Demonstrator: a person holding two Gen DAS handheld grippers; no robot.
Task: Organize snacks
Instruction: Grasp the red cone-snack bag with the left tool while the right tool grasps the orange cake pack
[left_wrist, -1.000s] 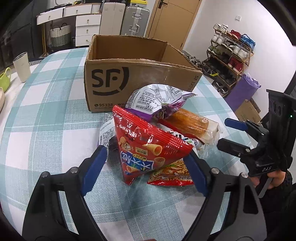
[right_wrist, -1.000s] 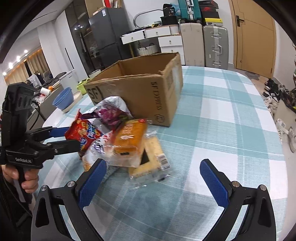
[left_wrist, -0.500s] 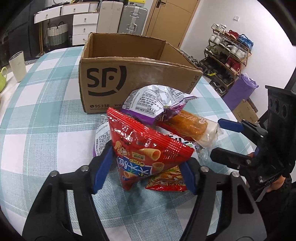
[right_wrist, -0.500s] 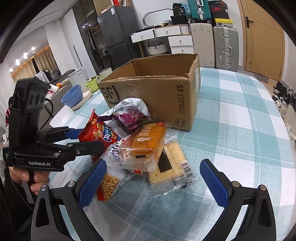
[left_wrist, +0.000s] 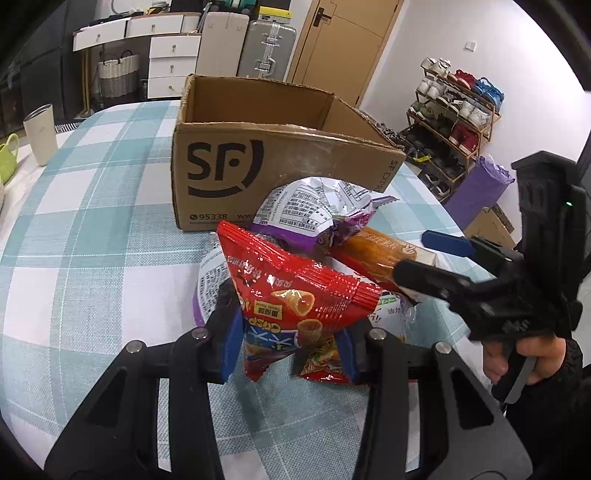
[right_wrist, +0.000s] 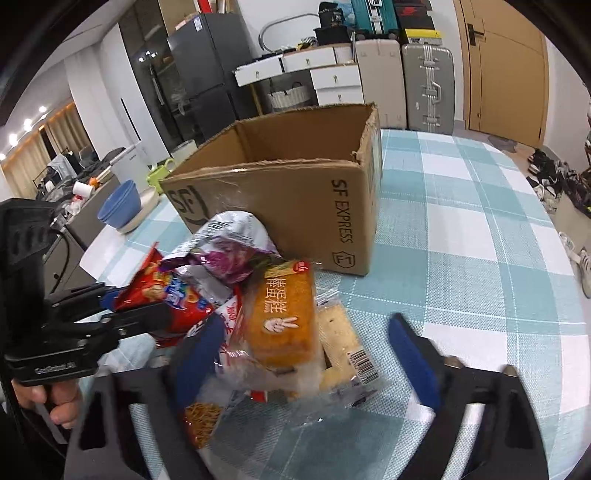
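Pinching the red chip bag (left_wrist: 295, 295), left tongs (left_wrist: 286, 343) point boxward.

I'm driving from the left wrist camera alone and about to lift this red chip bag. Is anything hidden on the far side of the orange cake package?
Observer: Yes. The right wrist view shows a clear cracker packet with a barcode label, lying against the orange cake package on its open-table side.
Operator: How is the other gripper placed around them?
Observer: The right gripper is open, with one finger on each side of the cake and crackers together.
Operator: Anything off to the left of the box that I can't see?
Observer: A blue bowl on a pale plate stands near the table edge, left of the cardboard box.
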